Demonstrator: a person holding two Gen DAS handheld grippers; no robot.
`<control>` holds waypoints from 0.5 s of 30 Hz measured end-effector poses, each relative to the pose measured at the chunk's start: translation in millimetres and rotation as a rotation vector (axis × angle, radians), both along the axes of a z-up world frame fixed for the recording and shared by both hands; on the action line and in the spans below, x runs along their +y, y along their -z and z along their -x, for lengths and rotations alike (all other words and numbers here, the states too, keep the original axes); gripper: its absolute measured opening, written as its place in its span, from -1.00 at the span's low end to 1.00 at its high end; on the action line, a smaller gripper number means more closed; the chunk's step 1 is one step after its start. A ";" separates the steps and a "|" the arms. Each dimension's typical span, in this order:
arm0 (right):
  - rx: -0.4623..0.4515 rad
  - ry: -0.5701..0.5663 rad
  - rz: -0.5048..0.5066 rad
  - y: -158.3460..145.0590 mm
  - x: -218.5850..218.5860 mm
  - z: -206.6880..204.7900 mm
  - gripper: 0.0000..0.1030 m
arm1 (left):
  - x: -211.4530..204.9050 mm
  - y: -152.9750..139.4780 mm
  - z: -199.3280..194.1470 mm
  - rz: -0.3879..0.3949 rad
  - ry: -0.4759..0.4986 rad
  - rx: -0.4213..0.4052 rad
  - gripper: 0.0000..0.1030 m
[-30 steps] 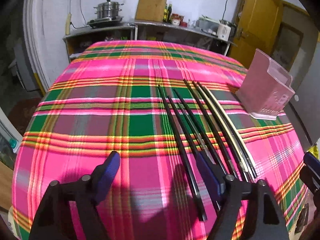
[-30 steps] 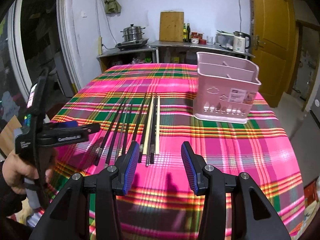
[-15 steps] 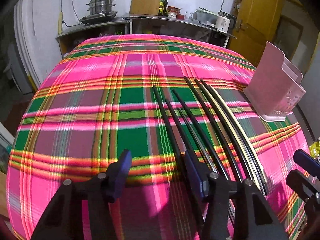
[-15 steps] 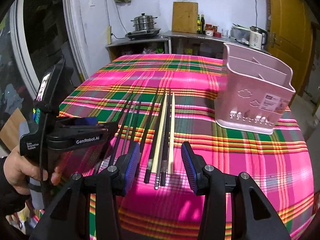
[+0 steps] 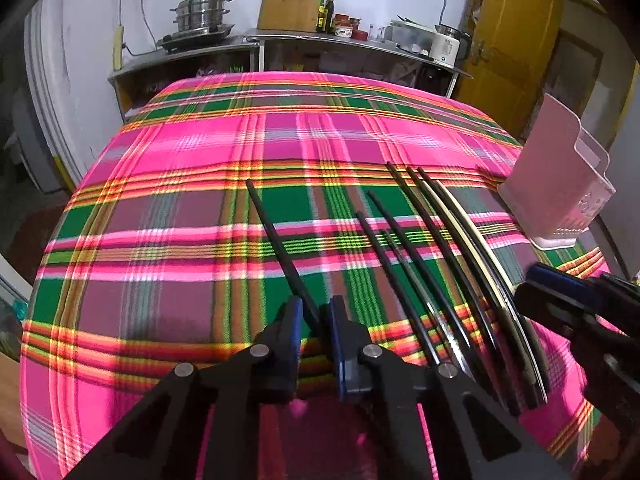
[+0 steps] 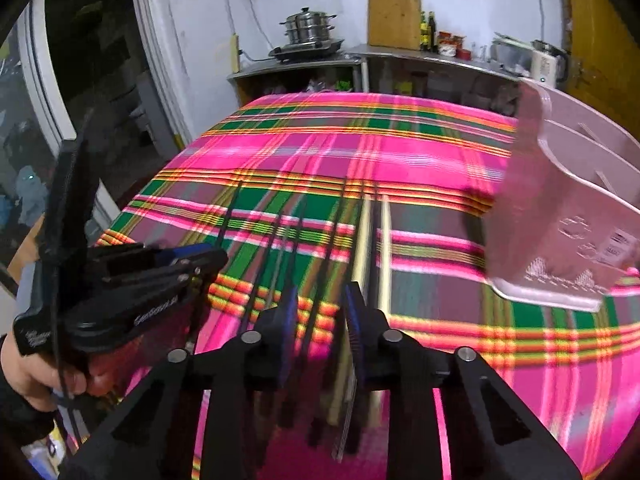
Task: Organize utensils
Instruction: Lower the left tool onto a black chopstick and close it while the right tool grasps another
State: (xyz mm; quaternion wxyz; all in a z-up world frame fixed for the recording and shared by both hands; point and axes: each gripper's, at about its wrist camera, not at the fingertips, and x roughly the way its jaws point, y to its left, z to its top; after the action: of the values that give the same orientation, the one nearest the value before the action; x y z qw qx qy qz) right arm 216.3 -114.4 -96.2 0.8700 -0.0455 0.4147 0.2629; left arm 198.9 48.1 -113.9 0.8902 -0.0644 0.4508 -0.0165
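Observation:
Several black and cream chopsticks [image 5: 440, 248] lie in a row on the pink plaid tablecloth [image 5: 180, 200]. My left gripper [image 5: 316, 320] is low over the cloth with its jaws closing. Its pads pinch the near end of one black chopstick [image 5: 280, 248], which angles left, apart from the row. My right gripper [image 6: 320, 320] hangs over the near ends of the row [image 6: 362, 240], blurred. Its jaws are closing, with black chopsticks between the pads and a gap still showing. A pink utensil holder [image 6: 568, 216] stands at the right, also in the left wrist view [image 5: 560, 184].
A person's hand [image 6: 28, 376] holds the left gripper [image 6: 192, 256] at the table's left front. The right gripper [image 5: 560, 296] shows at the right edge of the left wrist view. Behind the table stands a counter [image 5: 320, 40] with a steamer pot, a cutting board and a kettle.
The left jaws closed in on one black chopstick, which swung left away from the row. The right gripper moved forward and down over the chopsticks' near ends, and its jaws narrowed.

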 end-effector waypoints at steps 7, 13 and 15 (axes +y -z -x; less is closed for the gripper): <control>0.077 -0.045 -0.017 15.2 19.0 -22.1 -0.72 | 23.3 -0.9 10.8 0.067 -0.016 0.023 -0.78; 0.108 -0.045 -0.002 26.5 25.2 -35.2 -0.75 | 29.6 -0.9 5.2 0.095 -0.046 0.044 -0.78; 0.111 -0.046 0.002 28.3 27.9 -38.0 -0.75 | 28.8 -0.7 0.7 0.092 -0.055 0.045 -0.78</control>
State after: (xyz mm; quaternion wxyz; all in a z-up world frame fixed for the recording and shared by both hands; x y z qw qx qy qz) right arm 254.3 -86.6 -124.5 0.8393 -0.0411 0.4614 0.2845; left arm 198.2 76.8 -113.2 0.8760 -0.1178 0.4675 -0.0113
